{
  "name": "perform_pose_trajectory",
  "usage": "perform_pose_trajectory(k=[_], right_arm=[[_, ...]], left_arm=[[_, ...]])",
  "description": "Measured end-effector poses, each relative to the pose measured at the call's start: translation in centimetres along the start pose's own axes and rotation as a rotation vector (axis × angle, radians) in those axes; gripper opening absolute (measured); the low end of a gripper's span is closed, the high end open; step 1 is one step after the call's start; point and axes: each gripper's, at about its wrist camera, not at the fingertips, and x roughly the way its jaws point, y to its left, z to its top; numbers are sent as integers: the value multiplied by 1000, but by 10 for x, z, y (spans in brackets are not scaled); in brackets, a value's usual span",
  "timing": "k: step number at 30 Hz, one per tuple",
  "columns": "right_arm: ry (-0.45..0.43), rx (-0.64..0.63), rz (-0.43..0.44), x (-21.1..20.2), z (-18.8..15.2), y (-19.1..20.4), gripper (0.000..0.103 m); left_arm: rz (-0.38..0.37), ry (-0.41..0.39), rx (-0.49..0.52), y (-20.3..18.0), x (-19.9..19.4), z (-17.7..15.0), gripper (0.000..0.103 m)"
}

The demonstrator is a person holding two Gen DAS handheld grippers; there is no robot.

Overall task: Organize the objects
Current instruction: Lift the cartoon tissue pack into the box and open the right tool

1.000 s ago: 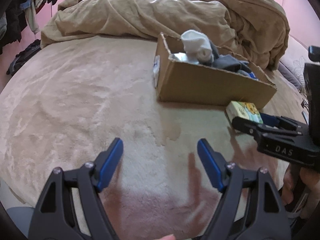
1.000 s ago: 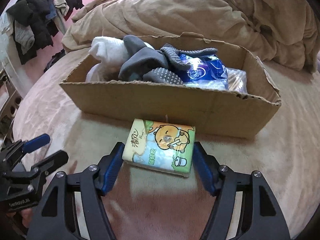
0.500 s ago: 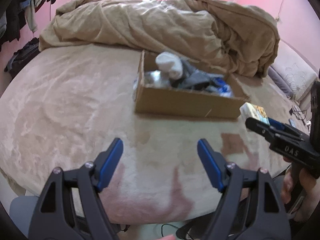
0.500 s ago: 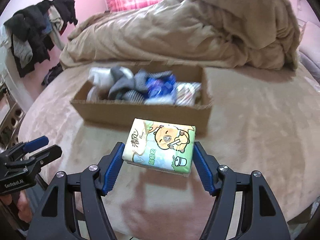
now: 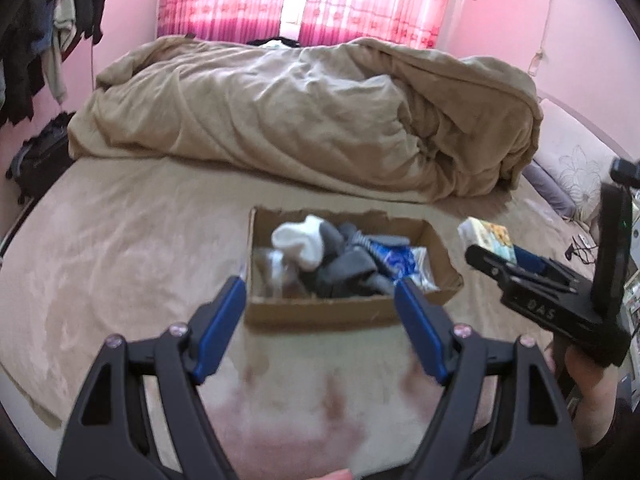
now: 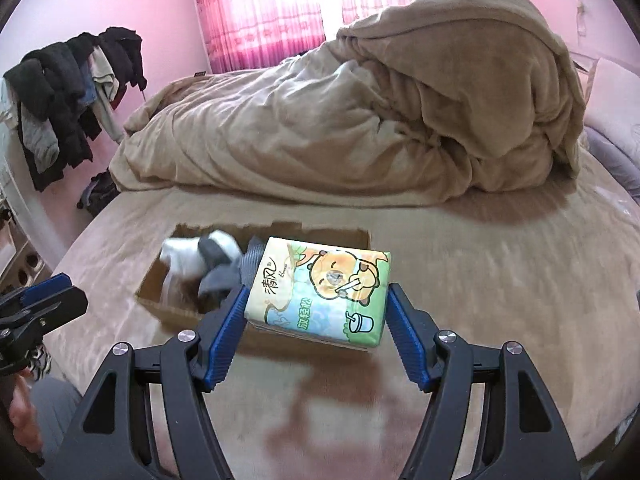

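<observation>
A green and cream tissue pack point(image 6: 320, 292) with a cartoon bear hangs in the air, and my right gripper point(image 6: 316, 300) is shut on its two sides. It floats above the near right part of an open cardboard box point(image 6: 156, 300) on the bed. The box point(image 5: 348, 312) holds white and grey socks point(image 5: 304, 244) and a blue packet point(image 5: 396, 258). My left gripper point(image 5: 320, 292) stands open with nothing between its fingers, raised above the box's near wall. In the left wrist view the right gripper point(image 5: 496, 250) with the pack point(image 5: 486, 234) is at the right.
A rumpled tan duvet point(image 5: 304, 120) fills the far half of the bed. The tan bedsheet point(image 5: 120, 248) lies bare around the box. Dark clothes point(image 6: 68, 92) hang at the left wall. Pillows point(image 5: 568, 168) lie at the right. A hand point(image 5: 580, 376) holds the right gripper.
Both grippers have risen well above the bed, so the box looks smaller and farther below. The tissue pack came up off the sheet in the right gripper and now overlaps the box.
</observation>
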Motion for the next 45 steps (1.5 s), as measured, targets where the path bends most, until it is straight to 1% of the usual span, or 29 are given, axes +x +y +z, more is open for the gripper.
perform_pose_trajectory(k=[3,6,10,11,13,16,19,21,24,29,31,33,35,36,37,38,41,45], right_arm=[[3,-18,-2,17,11,0,71],[5,-36,4,36,20,0,71],[27,-59,17,62,26,1,71],[56,-61,27,72,27,1,71],[85,-53,49,86,26,-2,71],[108,-31,58,102,22,-5,71],[127,1,71,113,15,-11,71],[135,9,67,117,11,-14,71],[134,-14,74,120,9,-10,72],[126,-53,63,122,3,-5,72],[125,-47,66,121,3,-5,72],[125,-35,71,121,4,-6,72],[120,-32,68,119,4,-6,72],[115,-35,64,116,5,-5,74],[111,-38,63,114,6,-5,78],[105,-38,63,111,7,-5,78],[93,-38,67,100,9,-6,79],[84,-29,67,84,10,-9,79]], left_arm=[[0,-1,11,-2,10,8,78],[5,14,19,-1,31,10,78],[67,42,55,-1,64,8,78],[78,44,55,1,72,7,78],[96,62,43,5,88,7,78],[113,88,34,6,110,7,78],[155,127,86,-2,127,4,78],[168,142,110,-7,133,1,78],[173,163,109,-9,143,-2,78],[174,150,103,-8,144,-3,78],[163,145,87,-5,142,-2,78],[169,142,81,-4,139,-2,78],[163,133,69,-1,133,-2,78],[157,131,64,0,130,-2,78],[156,130,63,0,128,-2,78],[157,129,65,-1,125,-1,78],[166,111,75,-6,112,-2,78],[163,79,65,-10,91,1,78]])
